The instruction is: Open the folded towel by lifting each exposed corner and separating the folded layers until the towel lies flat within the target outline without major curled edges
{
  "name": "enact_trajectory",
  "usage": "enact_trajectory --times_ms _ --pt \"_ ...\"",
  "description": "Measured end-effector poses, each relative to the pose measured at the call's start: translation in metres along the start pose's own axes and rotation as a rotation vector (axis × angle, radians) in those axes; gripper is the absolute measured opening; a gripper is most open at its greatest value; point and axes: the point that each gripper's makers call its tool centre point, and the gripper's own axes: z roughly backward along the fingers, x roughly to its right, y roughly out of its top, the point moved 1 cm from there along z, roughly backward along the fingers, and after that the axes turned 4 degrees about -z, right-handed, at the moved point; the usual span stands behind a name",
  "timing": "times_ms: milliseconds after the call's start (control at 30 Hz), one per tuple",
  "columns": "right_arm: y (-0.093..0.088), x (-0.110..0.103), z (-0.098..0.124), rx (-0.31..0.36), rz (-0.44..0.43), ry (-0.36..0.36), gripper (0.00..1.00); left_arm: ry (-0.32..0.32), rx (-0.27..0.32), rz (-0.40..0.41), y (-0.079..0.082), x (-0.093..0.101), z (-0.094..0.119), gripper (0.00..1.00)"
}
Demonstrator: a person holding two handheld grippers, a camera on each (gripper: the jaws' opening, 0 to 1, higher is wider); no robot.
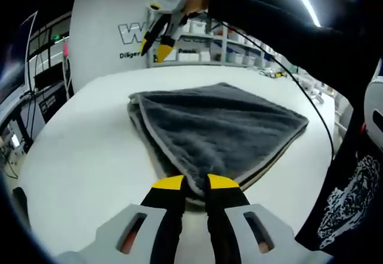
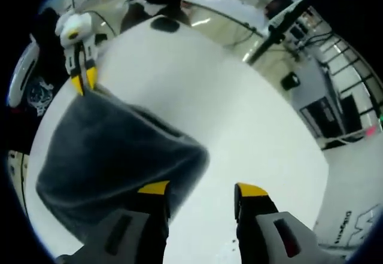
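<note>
A dark grey folded towel with a light grey hem lies on the white table. Its near corner runs between the yellow tips of my left gripper, which is shut on it. In the right gripper view the left gripper pinches that same corner at the far end of the towel. My right gripper is open with bare table between its jaws, and the towel's edge lies beside its left jaw. In the left gripper view the right gripper hangs in a hand above the towel's far side.
A person's black sleeve and a black cable cross the table's right side. Shelves with boxes and a white lettered panel stand behind the table. A small dark object lies on the table, and metal racks stand off to one side.
</note>
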Motion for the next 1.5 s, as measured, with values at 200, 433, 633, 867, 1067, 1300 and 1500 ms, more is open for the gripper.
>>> enact_trajectory --times_ms 200,433,633,867,1067,1300,1500 --pt "0.008 0.002 -0.021 -0.003 0.016 0.029 0.33 -0.016 0.016 0.024 0.001 0.002 -0.002 0.06" --pt "0.006 0.004 -0.054 -0.033 0.033 0.056 0.29 -0.025 0.035 0.041 0.002 0.004 -0.003 0.04" --pt "0.009 -0.007 -0.066 -0.035 0.047 0.080 0.27 -0.030 0.057 0.060 0.004 0.004 -0.002 0.04" --pt "0.012 -0.001 -0.077 -0.063 0.059 0.095 0.21 -0.032 0.064 0.060 0.006 0.004 -0.002 0.03" --pt "0.012 0.005 -0.086 -0.085 0.060 0.091 0.20 -0.036 0.071 0.062 0.005 0.005 0.000 0.03" --pt "0.006 -0.002 -0.095 -0.111 0.064 0.118 0.10 -0.044 0.071 0.060 0.005 0.007 0.002 0.03" --pt "0.006 -0.001 -0.095 -0.102 0.062 0.108 0.05 -0.050 0.073 0.061 0.005 0.009 0.002 0.03"
